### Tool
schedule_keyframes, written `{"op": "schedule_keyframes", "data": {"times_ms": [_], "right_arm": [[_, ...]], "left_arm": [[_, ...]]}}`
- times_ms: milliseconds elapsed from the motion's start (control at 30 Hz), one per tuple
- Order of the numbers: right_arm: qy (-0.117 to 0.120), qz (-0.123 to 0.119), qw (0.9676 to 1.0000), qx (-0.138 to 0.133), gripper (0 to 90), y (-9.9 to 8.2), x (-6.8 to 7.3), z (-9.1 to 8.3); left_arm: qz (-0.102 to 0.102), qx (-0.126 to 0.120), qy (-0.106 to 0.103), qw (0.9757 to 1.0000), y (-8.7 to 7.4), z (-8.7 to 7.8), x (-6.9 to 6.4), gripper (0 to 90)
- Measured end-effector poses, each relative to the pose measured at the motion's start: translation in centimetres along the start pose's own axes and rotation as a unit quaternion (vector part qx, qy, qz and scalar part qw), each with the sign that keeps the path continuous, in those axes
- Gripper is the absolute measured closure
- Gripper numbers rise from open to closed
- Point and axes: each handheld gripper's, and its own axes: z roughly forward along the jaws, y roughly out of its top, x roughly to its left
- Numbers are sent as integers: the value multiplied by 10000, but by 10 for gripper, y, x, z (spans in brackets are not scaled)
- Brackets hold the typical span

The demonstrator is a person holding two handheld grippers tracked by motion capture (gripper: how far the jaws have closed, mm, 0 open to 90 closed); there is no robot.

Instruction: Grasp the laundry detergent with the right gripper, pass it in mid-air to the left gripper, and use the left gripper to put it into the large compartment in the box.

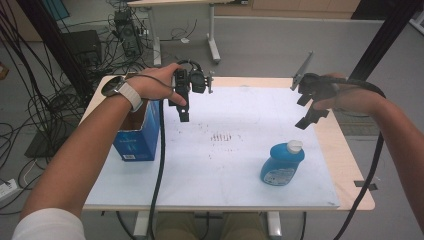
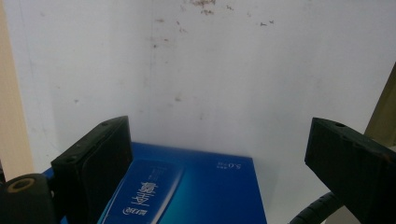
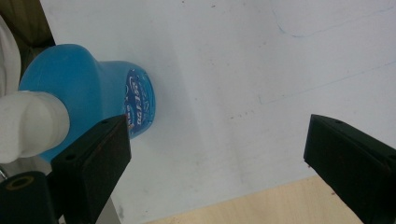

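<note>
Plainly, near edge: a wooden table (image 1: 350, 165) with rounded corners is seen, its pale rim left bare at the right and the far side.
Surface: a white sheet (image 1: 220, 170) is laid flat over most of the top; it is matte, with faint creases, and marked with small dark specks (image 1: 222, 136) near the middle.
Bottle: a blue plastic bottle (image 1: 282, 164) with a white cap is stood upright on the sheet toward the near right, bulbous at the shoulder, with a printed label on its front. In the right gripper view it (image 3: 88, 98) is seen from above, beside the left-hand jaw and not between the jaws.
Box: a blue cardboard box (image 1: 137, 135), open at the top, is set at the left edge of the table; its glossy printed face (image 2: 187, 191) is seen low between the jaws in the left gripper view.
Left gripper (image 1: 184, 114): held above the sheet just right of the box, pointed down; its jaws are spread wide, with nothing clamped.
Right gripper (image 1: 311, 114): held in the air above the far right of the table, well apart from the bottle; its jaws are spread wide and nothing is gripped.
Jaw material: black, blocky, matte pads.
Cables: a thick black cable (image 1: 159, 175) is hung from the left gripper over the near edge.
Room: a grey floor (image 1: 270, 45) is seen beyond, with tangled black cables (image 1: 30, 100) at the left and another table's white legs (image 1: 212, 35) farther off.
</note>
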Motion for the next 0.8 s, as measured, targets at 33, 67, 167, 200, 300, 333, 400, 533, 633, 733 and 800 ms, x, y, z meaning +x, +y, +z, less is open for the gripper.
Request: {"op": "schedule_keyframes", "data": {"times_ms": [33, 67, 167, 200, 300, 333, 400, 533, 633, 733, 800], "right_arm": [[0, 0, 10000, 0, 73, 0, 0, 0], [-8, 6, 10000, -22, 72, -1, 1, -2], [-35, 7, 10000, -44, 72, -2, 3, -5], [-47, -12, 10000, -45, 72, -2, 4, -6], [-59, -44, 9999, -86, 72, -2, 7, -9], [-60, -34, 9999, -91, 72, -3, 8, -11], [-73, -46, 9999, -83, 72, -3, 9, -12], [-121, -16, 9998, -126, 72, -6, 12, -19], [-132, -8, 9998, -138, 72, -8, 14, -21], [-139, 1, 9997, -190, 72, -13, 18, -24], [-149, 1, 9997, -196, 70, -15, 20, -26]], "left_arm": [[0, 0, 0, 10000, 0, 0, 0, 80], [11, 1, 6, 10000, 0, 0, 0, 80], [35, 8, 18, 10000, 0, 0, 0, 80], [35, 11, 14, 10000, 0, -1, 0, 80], [23, 2, 27, 10000, -1, 0, 0, 80], [22, -4, 22, 10000, -1, 0, -1, 80], [16, 0, 20, 10000, -1, 0, -1, 80], [31, -20, 38, 10000, -2, -1, -1, 80], [15, -26, 39, 10000, -3, -1, -2, 80], [19, -24, 38, 10000, -3, -1, -2, 80], [-5, -41, 34, 10000, -3, 0, -3, 80]]}}
